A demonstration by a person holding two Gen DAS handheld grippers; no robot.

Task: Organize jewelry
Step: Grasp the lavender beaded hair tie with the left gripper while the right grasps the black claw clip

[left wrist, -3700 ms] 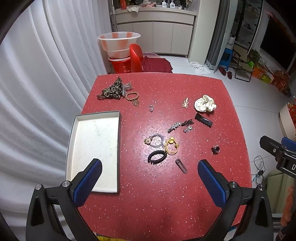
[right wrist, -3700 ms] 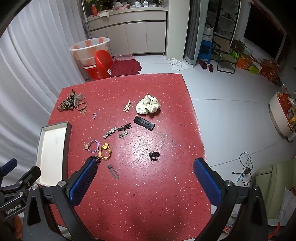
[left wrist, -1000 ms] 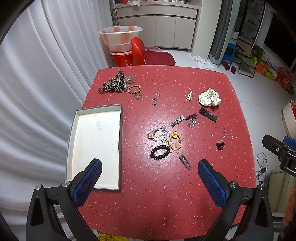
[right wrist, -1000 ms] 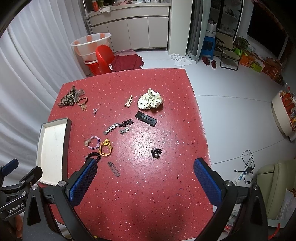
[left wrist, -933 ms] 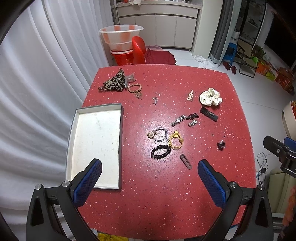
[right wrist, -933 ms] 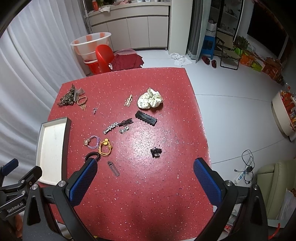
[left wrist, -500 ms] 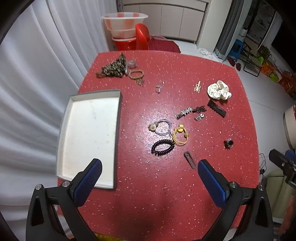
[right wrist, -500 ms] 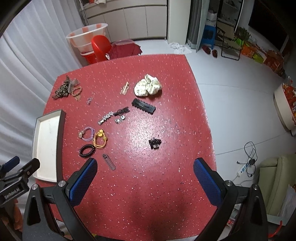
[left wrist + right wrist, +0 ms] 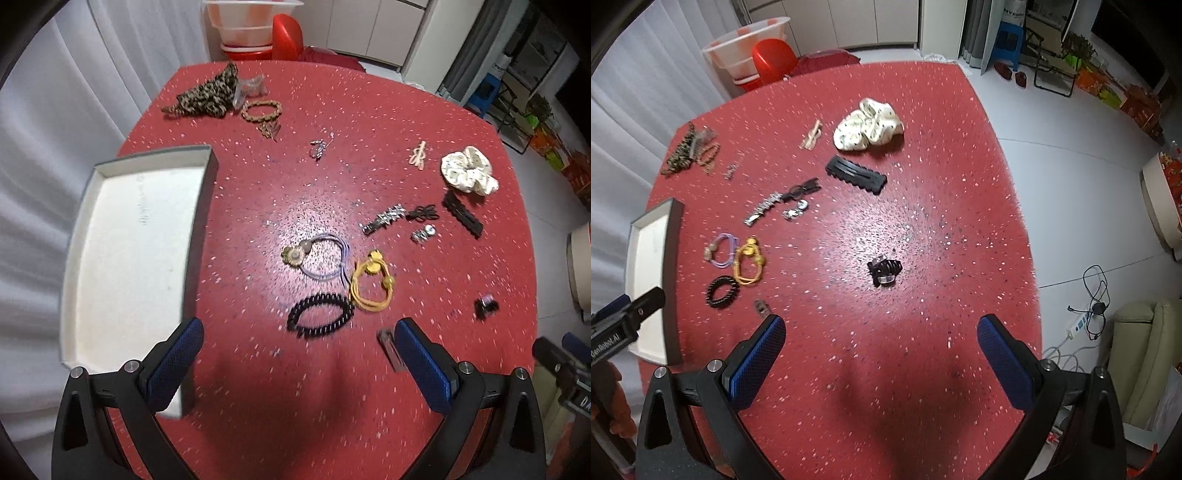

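Left gripper (image 9: 299, 363): hovering above the near part of the red speckled tabletop (image 9: 258, 406), blue-padded fingers (image 9: 173, 363) spread wide apart, gripping nothing.
Right gripper (image 9: 881, 354): hanging over the near right part of the same tabletop (image 9: 923, 184), blue pads (image 9: 1004, 363) standing wide apart, holding nothing.
Tray: lying along the left edge as a shallow grey-rimmed rectangular tray with a white floor (image 9: 205, 206), its near corner sitting under the left finger of the left gripper; showing at far left in the right view (image 9: 674, 236).
Between the left fingers: lying just ahead, a black spiral coil hair tie (image 9: 319, 315); beyond it, a yellow cord hair tie with beads (image 9: 371, 282) touching a lilac elastic with a brown flower charm (image 9: 321, 256).
By the left gripper's right finger: peeking out partly hidden, a dark flat hair clip (image 9: 388, 347).
Ahead of the right gripper: sitting well clear of both pads, a small black claw clip (image 9: 884, 271).
Mid-table: lying close together, a silver rhinestone barrette (image 9: 384, 218), a black bow pin (image 9: 423, 213) and a small silver earring piece (image 9: 424, 233); beside them, a long black comb-edged barrette (image 9: 856, 174).
Far right: resting just beyond the black barrette, a cream dotted fabric scrunchie (image 9: 868, 125), with a pale pink bobby-pin clip (image 9: 418, 155) to its left.
Far left corner: lying bunched, a leopard-print fabric band (image 9: 207, 96) beside a beaded brown bracelet (image 9: 260, 110); a small silver trinket (image 9: 320, 148) sitting apart from them.
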